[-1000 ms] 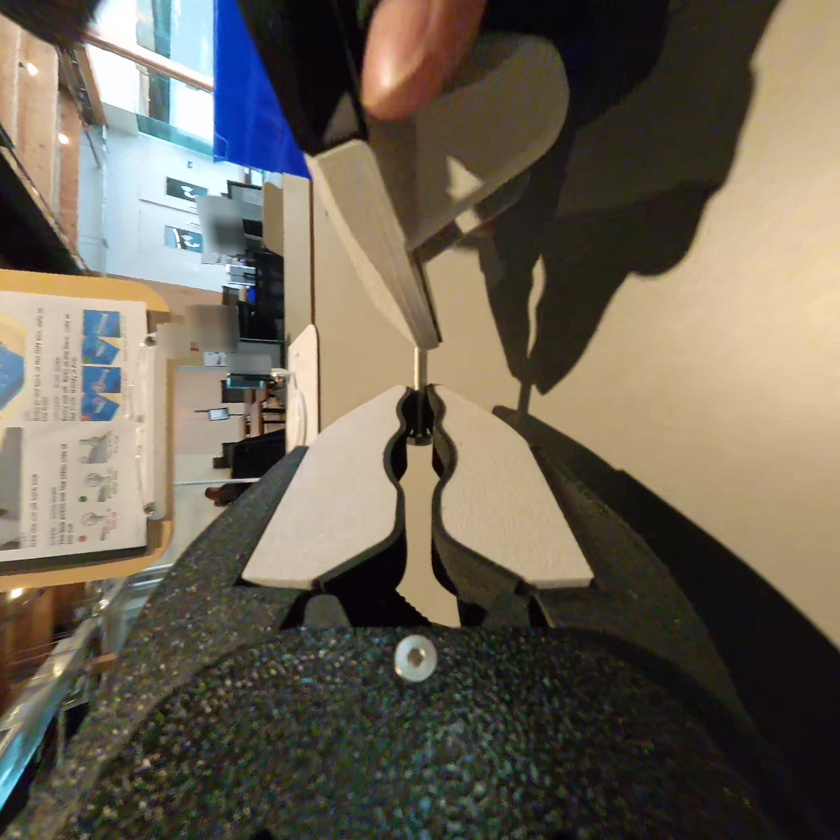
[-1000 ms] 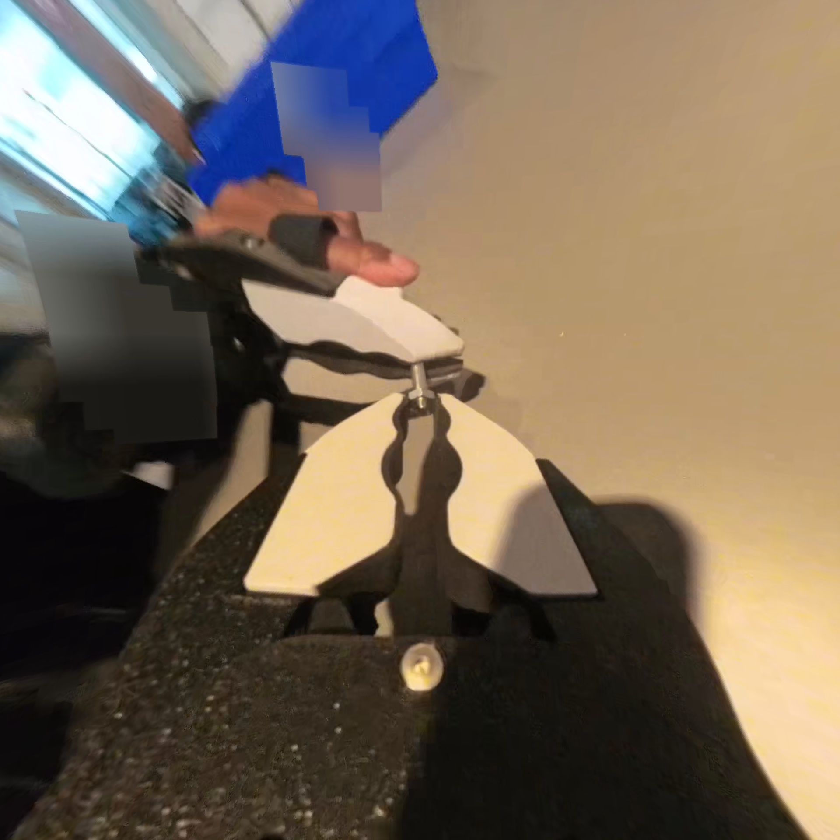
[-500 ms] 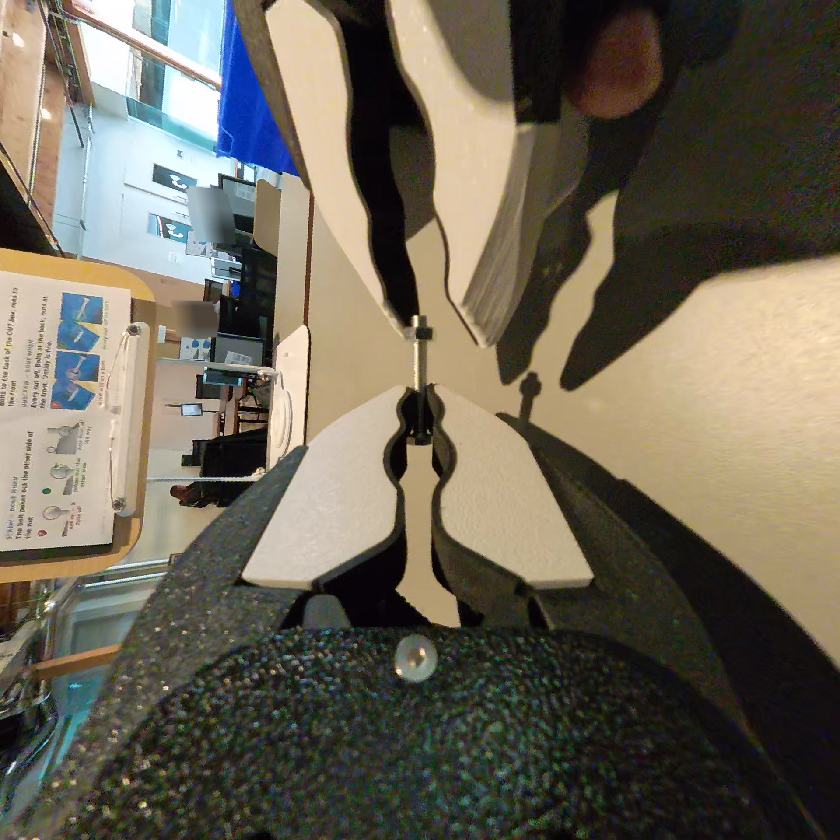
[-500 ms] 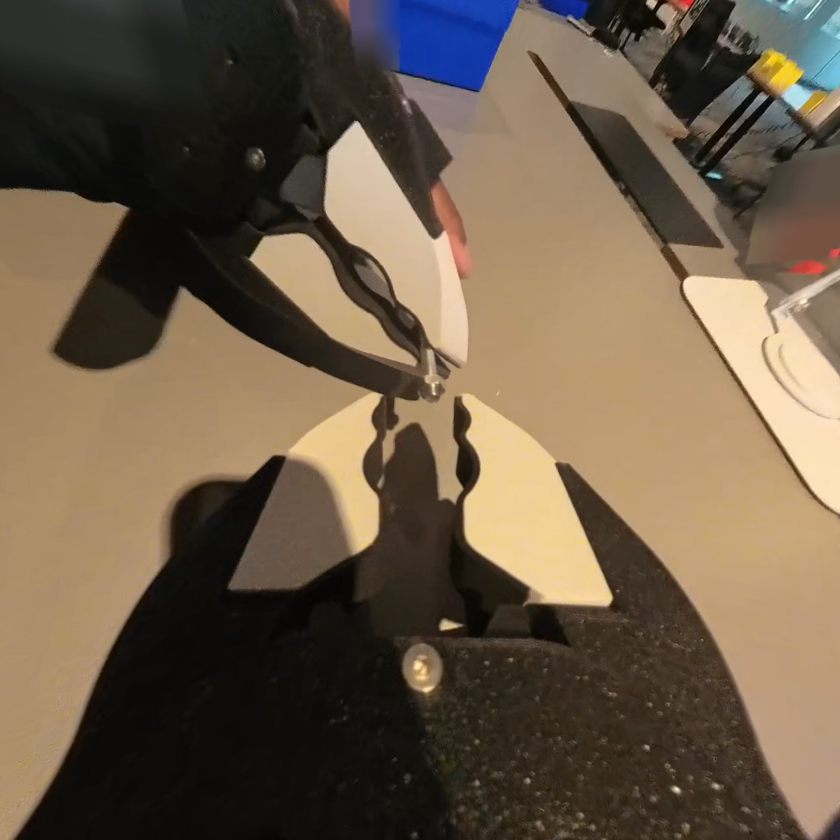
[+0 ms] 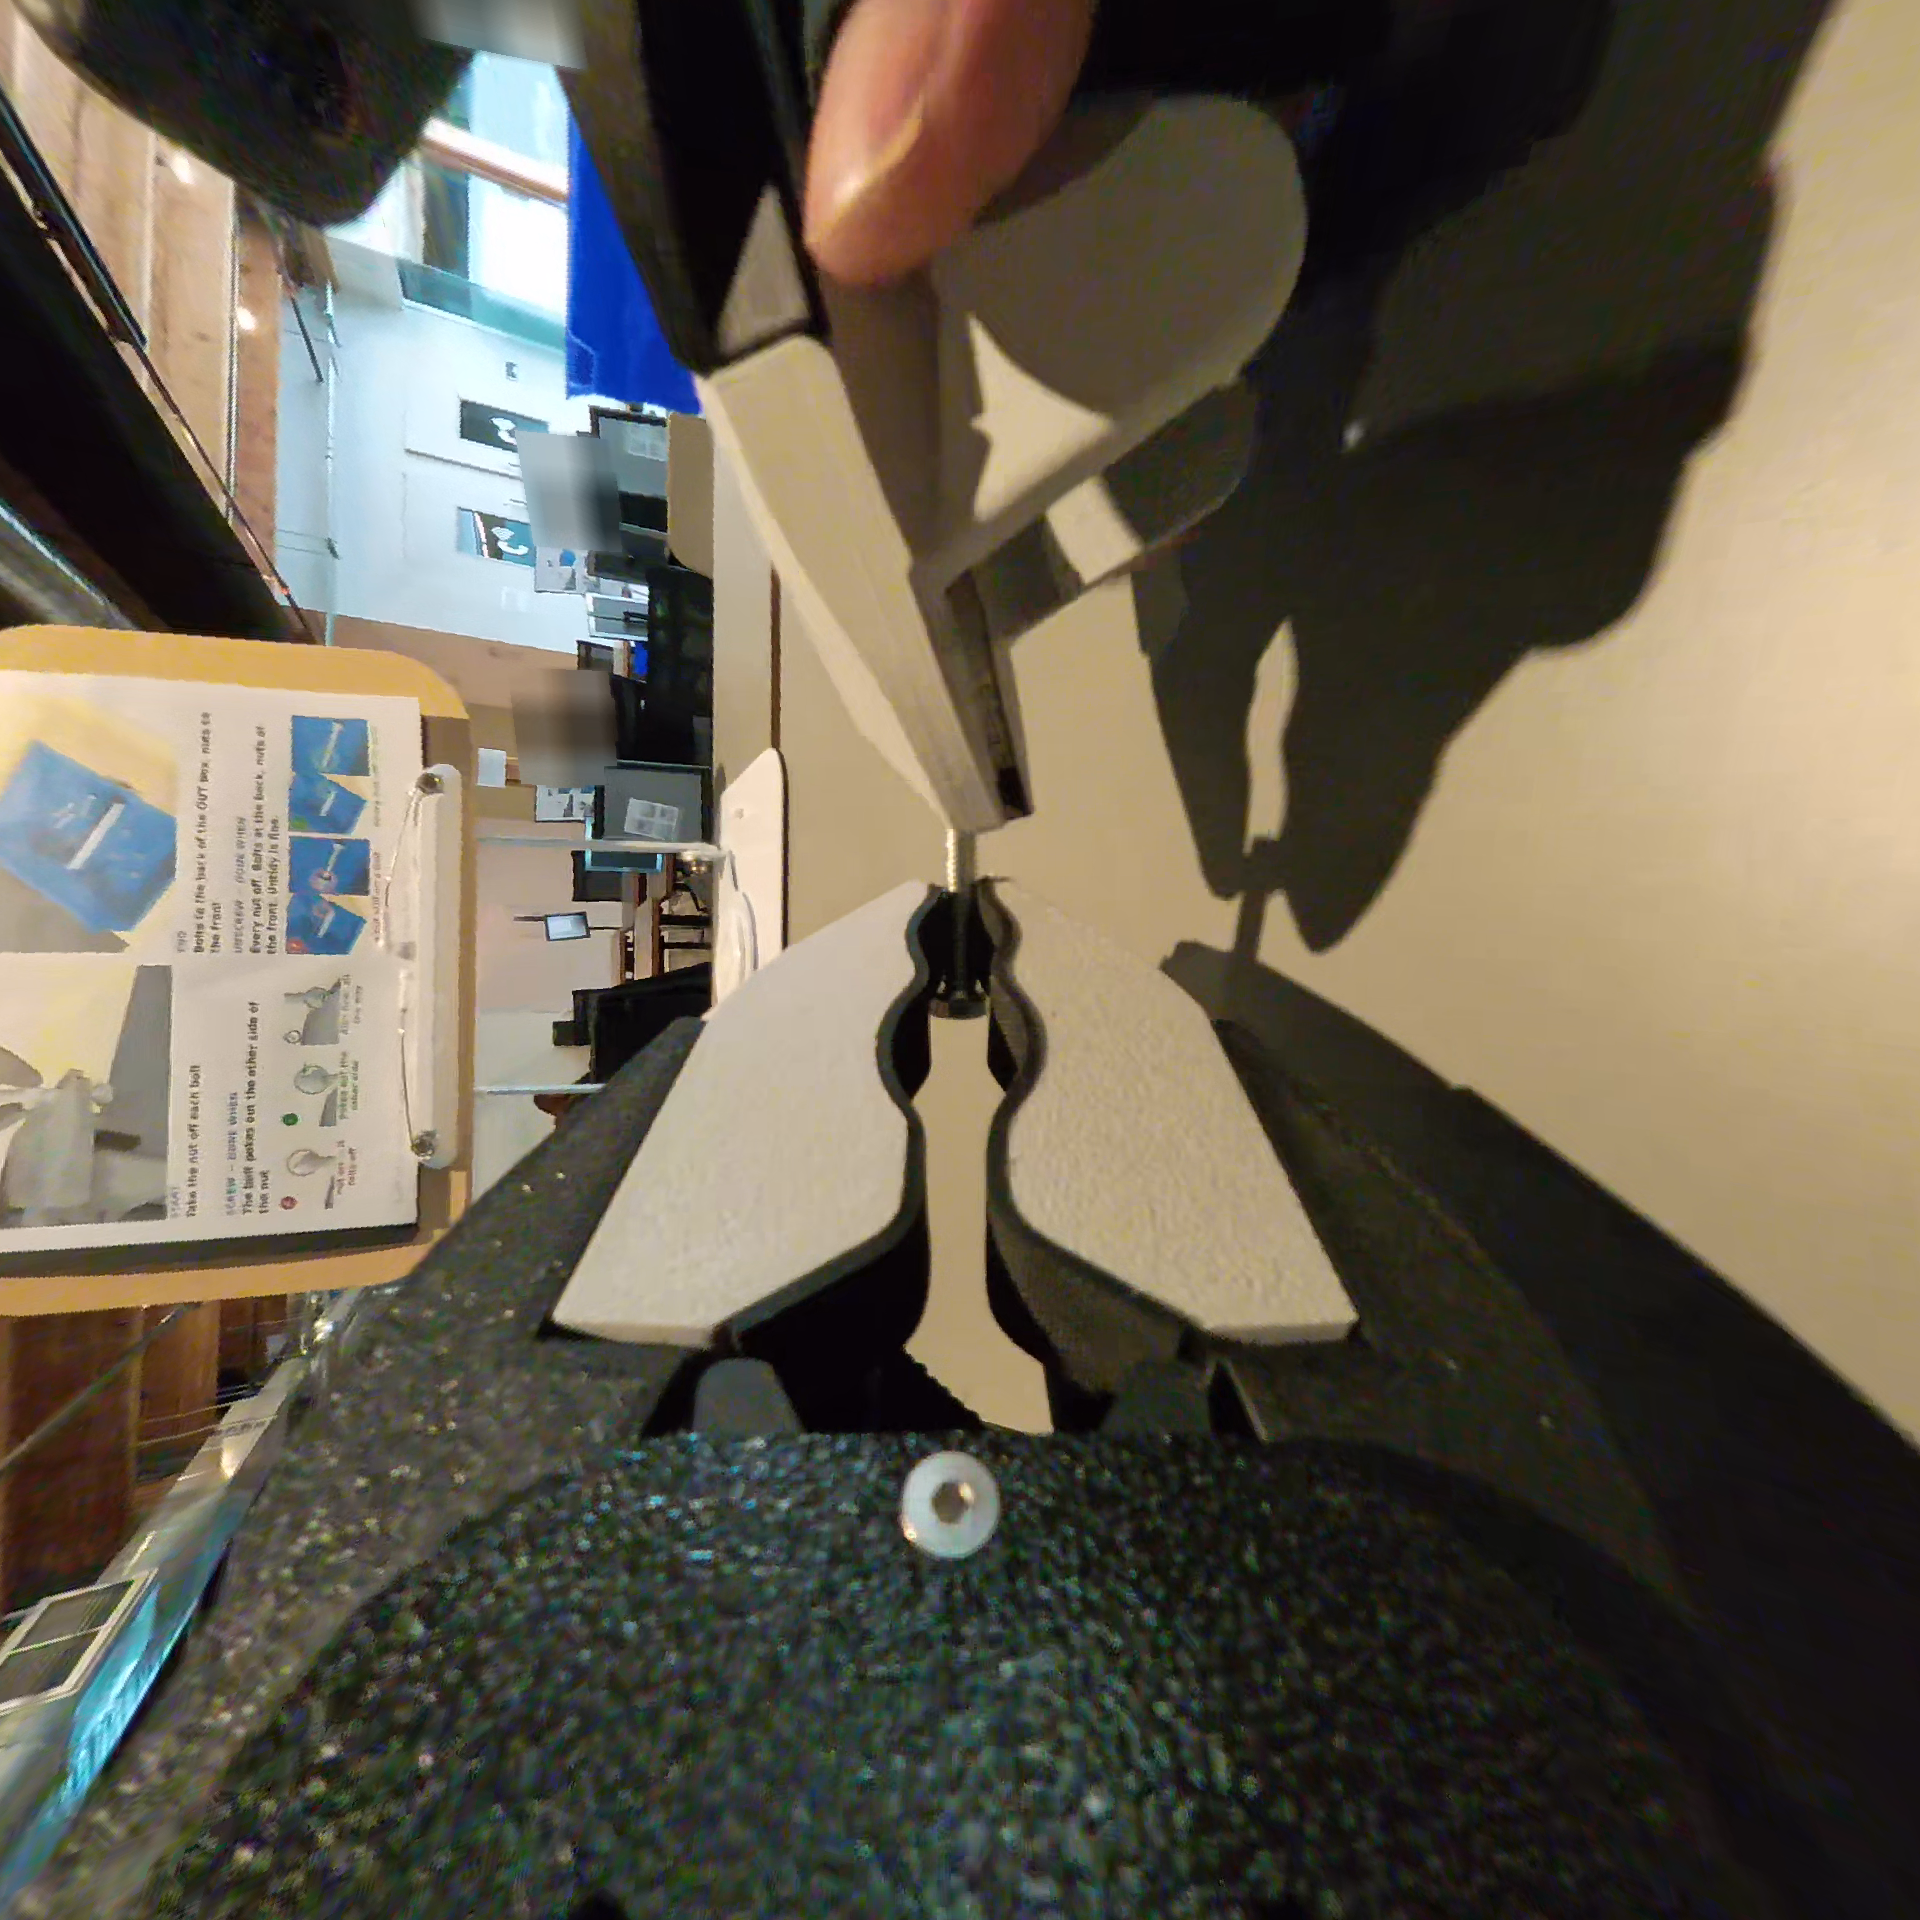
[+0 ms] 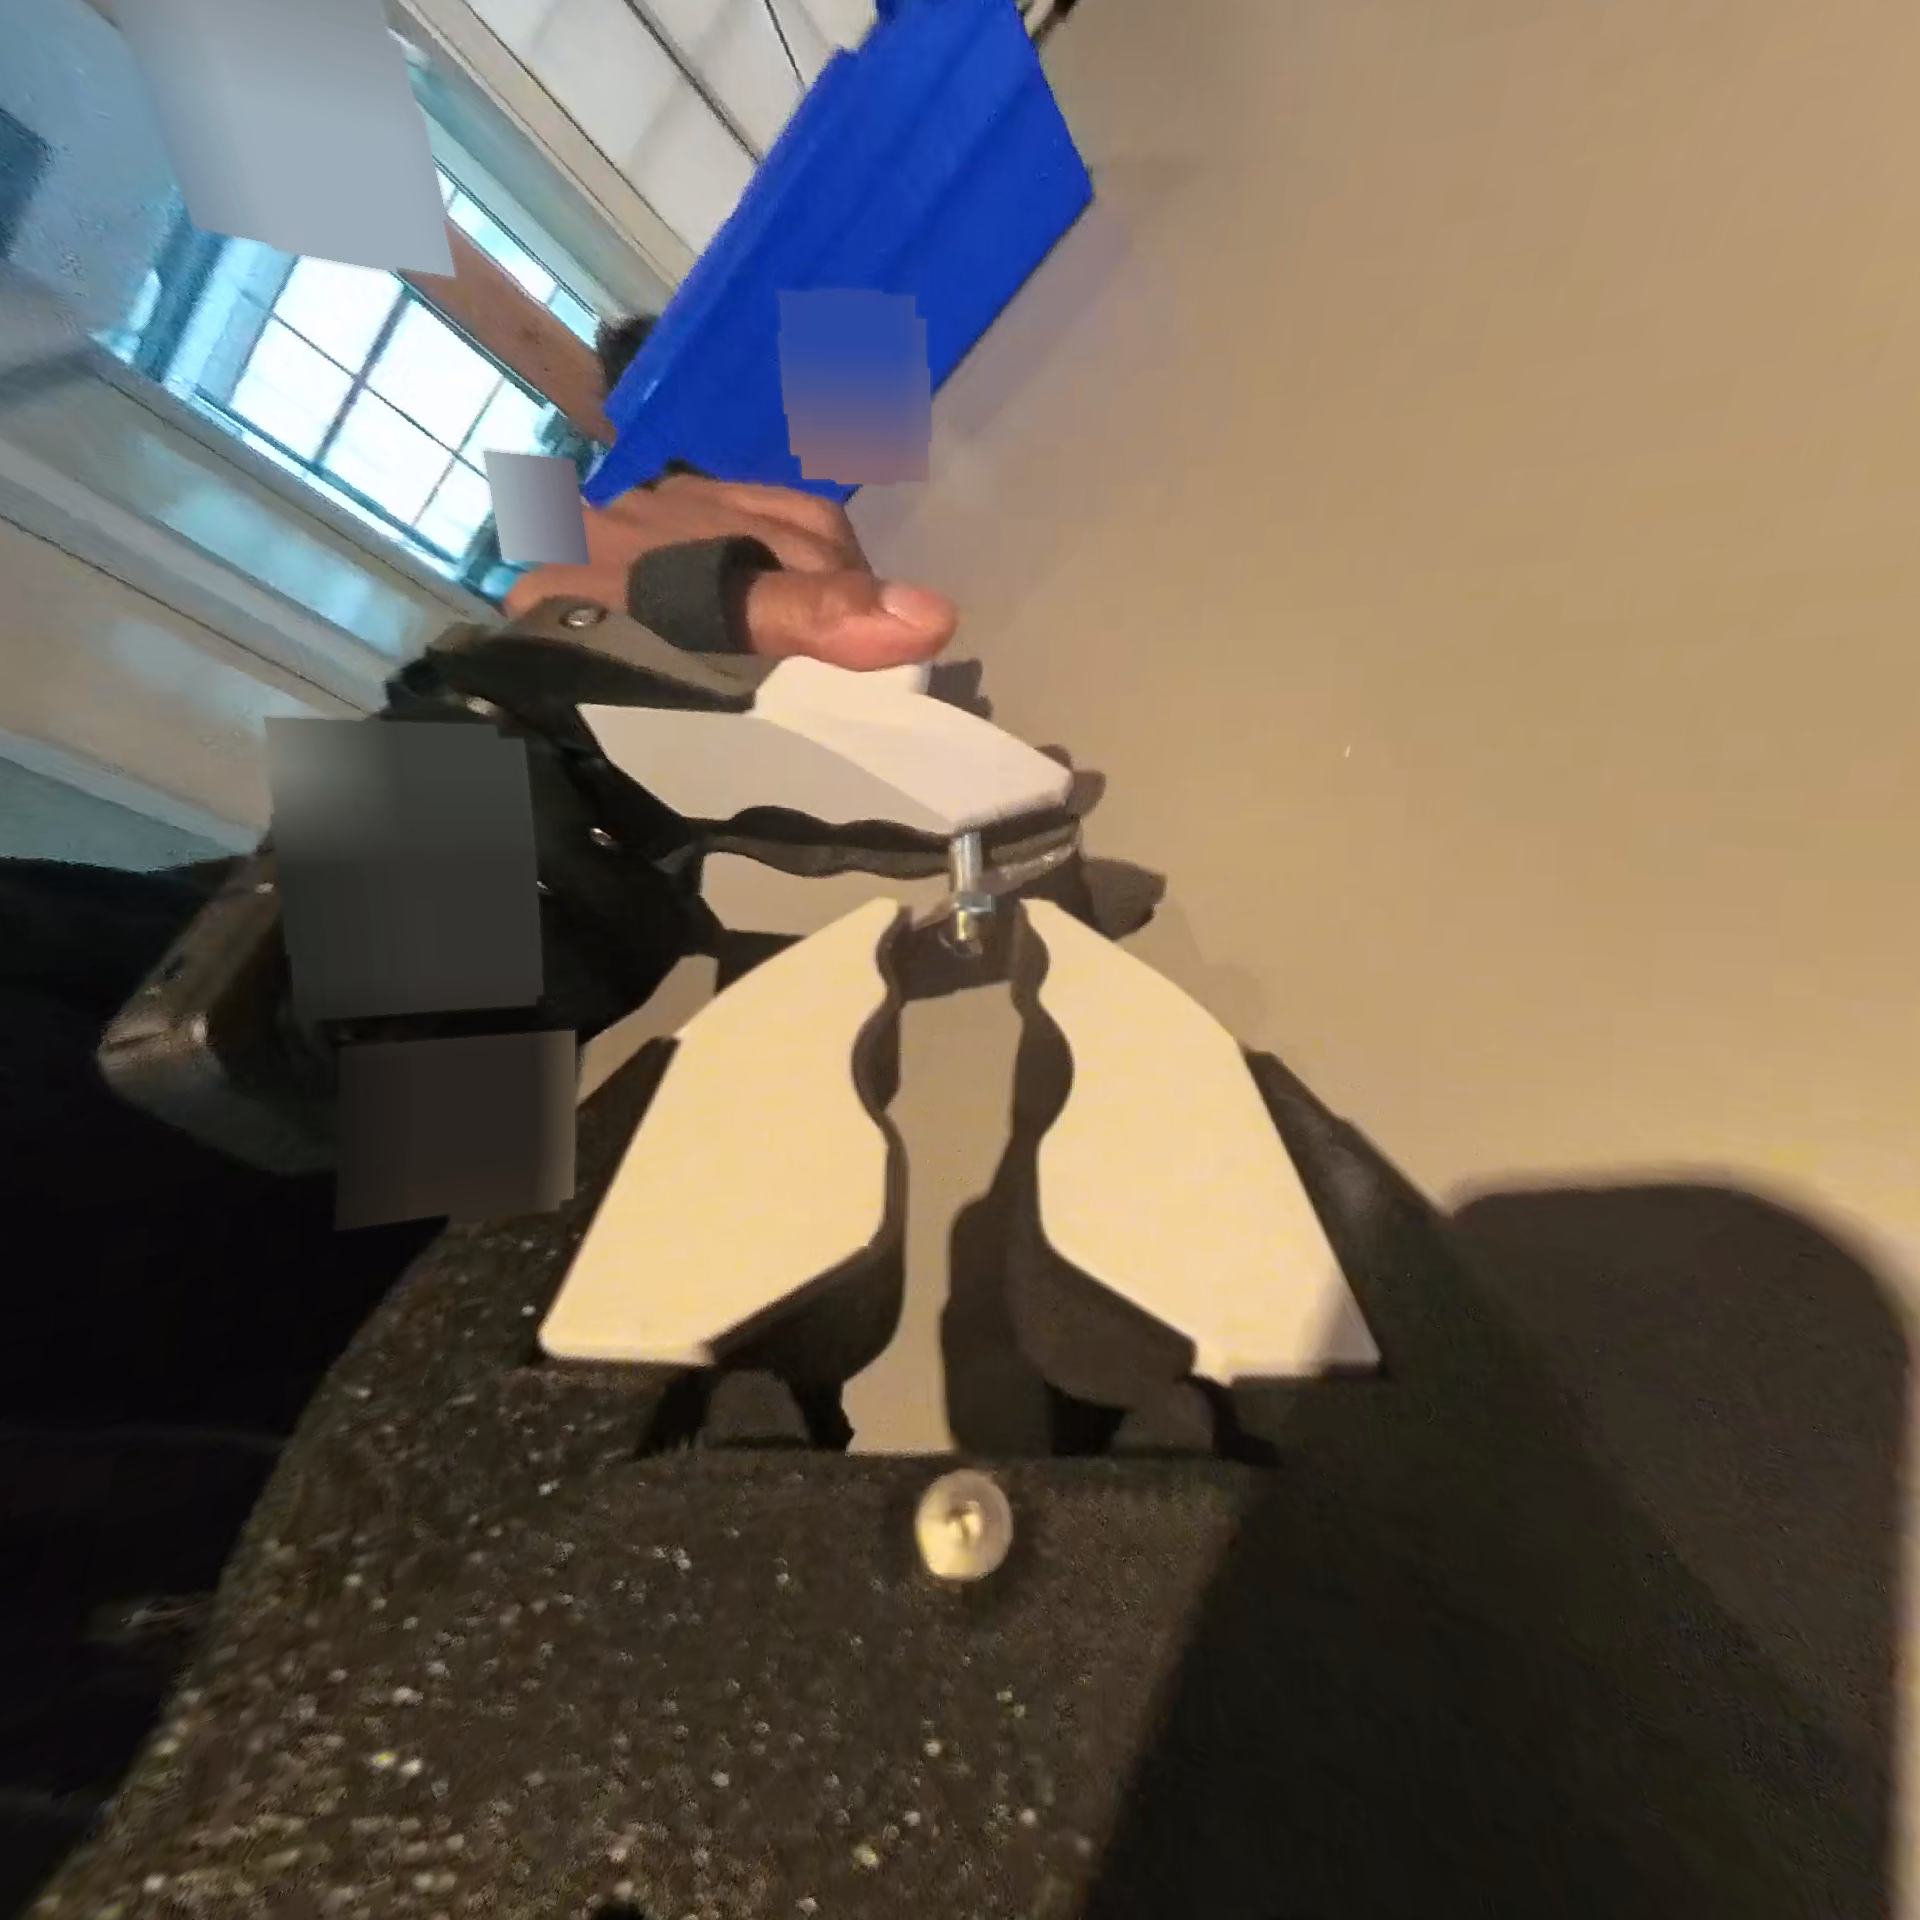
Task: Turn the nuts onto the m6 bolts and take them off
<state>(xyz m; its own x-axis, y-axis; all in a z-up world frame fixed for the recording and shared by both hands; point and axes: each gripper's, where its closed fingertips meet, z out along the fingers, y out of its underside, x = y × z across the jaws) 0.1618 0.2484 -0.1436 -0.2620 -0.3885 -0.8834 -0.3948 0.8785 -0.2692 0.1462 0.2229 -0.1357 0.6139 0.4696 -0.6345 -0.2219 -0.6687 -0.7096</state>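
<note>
My left gripper (image 5: 961, 902) is shut on a small silver bolt (image 5: 958, 862), its head back between the fingers and the threaded end sticking out forward. My right gripper (image 5: 982, 808) comes in from above, held by a hand, with its tips closed over the bolt's end. In the right wrist view my right gripper (image 6: 961, 916) is closed on the nut (image 6: 972, 902) on that bolt (image 6: 966, 847). The left gripper (image 6: 1039, 821) lies crosswise just beyond it, held by a hand. Both are held above the beige table (image 6: 1455, 520).
A blue bin (image 6: 883, 208) stands at the table's far end and also shows in the left wrist view (image 5: 613, 260). An instruction sheet on a wooden board (image 5: 208, 935) stands at the left. A white mat (image 5: 758, 831) lies near the table edge. My two grippers' fingertips are within a few centimetres of each other.
Half a second ago my right gripper was open and rolled round, with the nut bare on the bolt. It has rolled back and closed on the nut. The left gripper has kept its hold.
</note>
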